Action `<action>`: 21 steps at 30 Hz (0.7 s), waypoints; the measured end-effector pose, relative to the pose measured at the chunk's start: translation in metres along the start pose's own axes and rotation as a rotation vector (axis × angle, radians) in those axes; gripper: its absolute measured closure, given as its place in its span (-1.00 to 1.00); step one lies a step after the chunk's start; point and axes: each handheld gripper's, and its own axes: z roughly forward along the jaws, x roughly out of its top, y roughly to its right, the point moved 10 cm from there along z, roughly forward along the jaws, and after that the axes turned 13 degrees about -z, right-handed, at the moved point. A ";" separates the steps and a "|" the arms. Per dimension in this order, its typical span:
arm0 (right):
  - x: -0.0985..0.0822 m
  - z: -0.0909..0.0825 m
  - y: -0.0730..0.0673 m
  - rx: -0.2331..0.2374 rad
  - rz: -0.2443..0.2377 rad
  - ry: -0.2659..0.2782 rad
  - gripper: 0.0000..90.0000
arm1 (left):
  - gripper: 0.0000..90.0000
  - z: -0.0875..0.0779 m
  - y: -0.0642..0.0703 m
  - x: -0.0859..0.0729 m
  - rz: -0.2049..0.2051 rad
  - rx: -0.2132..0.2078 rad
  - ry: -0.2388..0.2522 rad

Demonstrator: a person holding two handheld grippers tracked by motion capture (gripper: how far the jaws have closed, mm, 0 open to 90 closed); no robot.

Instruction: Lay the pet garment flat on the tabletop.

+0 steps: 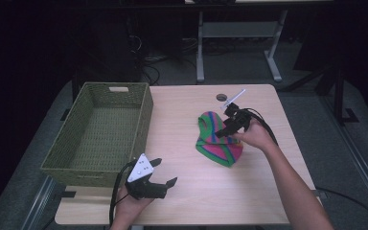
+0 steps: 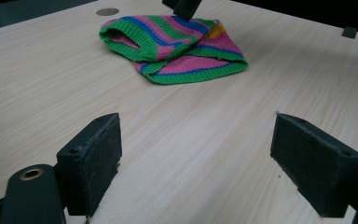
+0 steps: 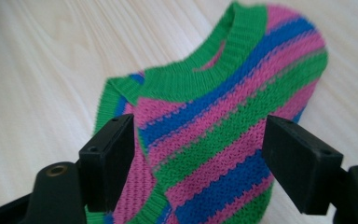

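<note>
A knitted piece striped in pink, green and blue (image 1: 218,139) lies crumpled on the right half of the wooden table (image 1: 211,201). My right gripper (image 1: 226,122) hangs just over it, open. In the right gripper view its two black pads straddle the knit (image 3: 223,107) without pressing on it, and the right gripper (image 3: 198,158) has fabric below and between them. My left gripper (image 1: 165,172) rests low near the table's front edge, open, with bare wood between its jaws (image 2: 196,163). From there the knit (image 2: 177,46) lies farther off, with a jaw of the right gripper (image 2: 184,7) above it.
A green woven basket (image 1: 146,115) with nothing visible inside takes up the table's left side, close behind the left hand. A small dark disc (image 1: 221,97) lies on the table past the knit. Bare wood runs between basket and knit. Desk legs and cables stand beyond the far edge.
</note>
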 end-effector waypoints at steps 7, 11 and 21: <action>-0.001 0.023 0.002 -0.024 -0.005 -0.071 -0.28 | -0.64 0.001 0.001 0.000 0.000 -0.001 -0.005; -0.003 0.034 0.001 -0.042 -0.006 -0.108 -0.18 | -0.64 -0.001 0.000 0.001 -0.003 0.004 0.006; -0.008 0.045 0.000 -0.113 -0.027 -0.165 0.11 | -0.64 0.000 0.000 0.001 -0.003 0.004 0.003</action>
